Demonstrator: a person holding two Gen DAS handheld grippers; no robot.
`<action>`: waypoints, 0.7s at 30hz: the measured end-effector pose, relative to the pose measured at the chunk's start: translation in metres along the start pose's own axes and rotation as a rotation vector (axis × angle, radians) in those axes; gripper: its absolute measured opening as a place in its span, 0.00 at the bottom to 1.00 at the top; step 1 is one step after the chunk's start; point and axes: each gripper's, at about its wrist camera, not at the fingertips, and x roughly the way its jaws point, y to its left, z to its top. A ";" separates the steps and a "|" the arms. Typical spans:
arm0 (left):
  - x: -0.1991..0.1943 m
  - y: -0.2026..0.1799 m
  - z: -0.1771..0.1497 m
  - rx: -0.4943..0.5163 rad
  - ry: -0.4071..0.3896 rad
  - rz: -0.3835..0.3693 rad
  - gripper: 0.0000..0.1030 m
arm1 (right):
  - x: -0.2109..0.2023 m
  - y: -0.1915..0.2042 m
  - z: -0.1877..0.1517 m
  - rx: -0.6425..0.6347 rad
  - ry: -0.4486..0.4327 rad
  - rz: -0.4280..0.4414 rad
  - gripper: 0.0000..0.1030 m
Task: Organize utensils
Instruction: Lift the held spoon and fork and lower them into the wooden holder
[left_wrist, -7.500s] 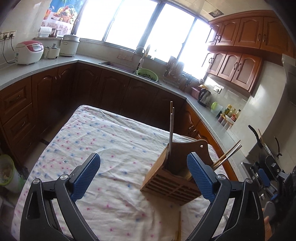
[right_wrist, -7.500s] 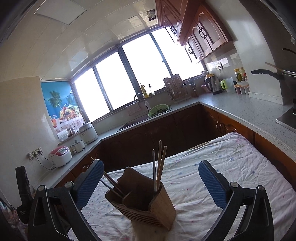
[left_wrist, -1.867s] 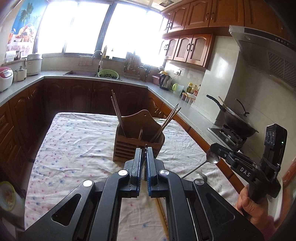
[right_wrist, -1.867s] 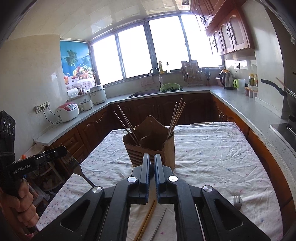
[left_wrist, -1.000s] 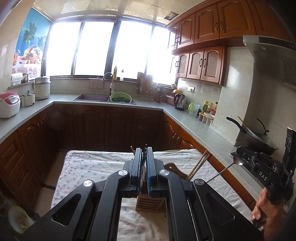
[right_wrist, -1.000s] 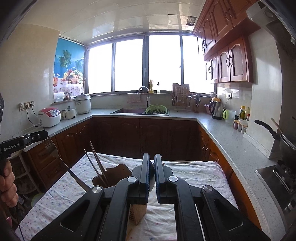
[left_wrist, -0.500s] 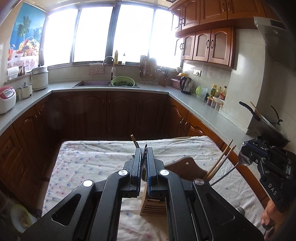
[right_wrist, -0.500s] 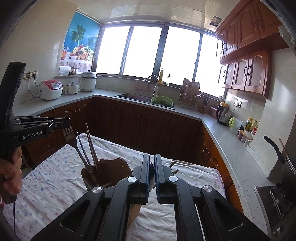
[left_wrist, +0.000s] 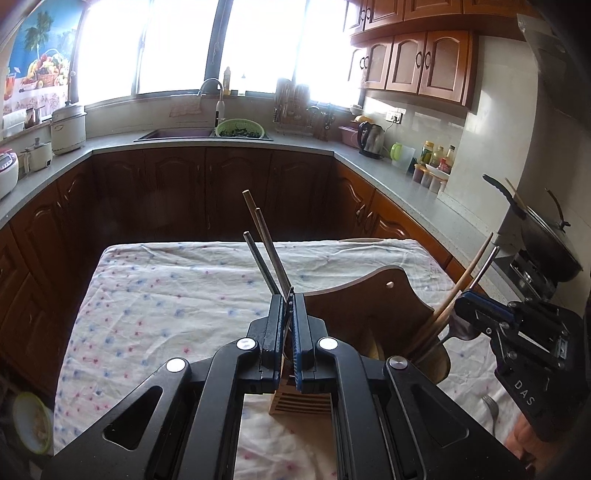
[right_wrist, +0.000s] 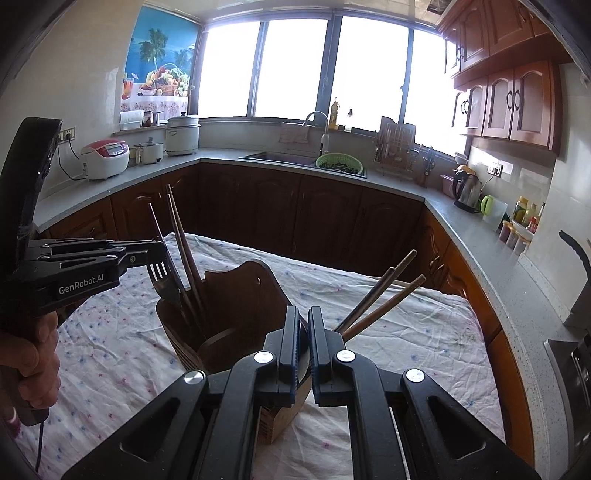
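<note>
The left hand-held gripper (right_wrist: 157, 254) is clamping a fork (right_wrist: 164, 280), tines up, handle pointing down into the holder (right_wrist: 236, 314) directly below. The right hand-held gripper (left_wrist: 466, 314) is pinching a spoon (left_wrist: 458, 328) beside the holder's right compartment.

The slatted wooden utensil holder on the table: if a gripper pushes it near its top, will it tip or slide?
The slatted wooden utensil holder probably slides rather than topples: its base looks broad. The wrinkled dotted cloth under it may bunch. Its leaning chopsticks likely rattle.
</note>
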 end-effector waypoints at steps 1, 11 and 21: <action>0.000 -0.001 -0.001 0.005 0.001 0.001 0.04 | 0.002 0.000 -0.002 0.006 0.004 0.003 0.05; 0.007 -0.006 -0.005 0.003 0.027 -0.008 0.04 | 0.004 -0.015 -0.004 0.077 0.010 0.021 0.05; 0.007 -0.007 -0.007 0.002 0.026 -0.003 0.05 | 0.005 -0.021 -0.007 0.108 0.010 0.030 0.05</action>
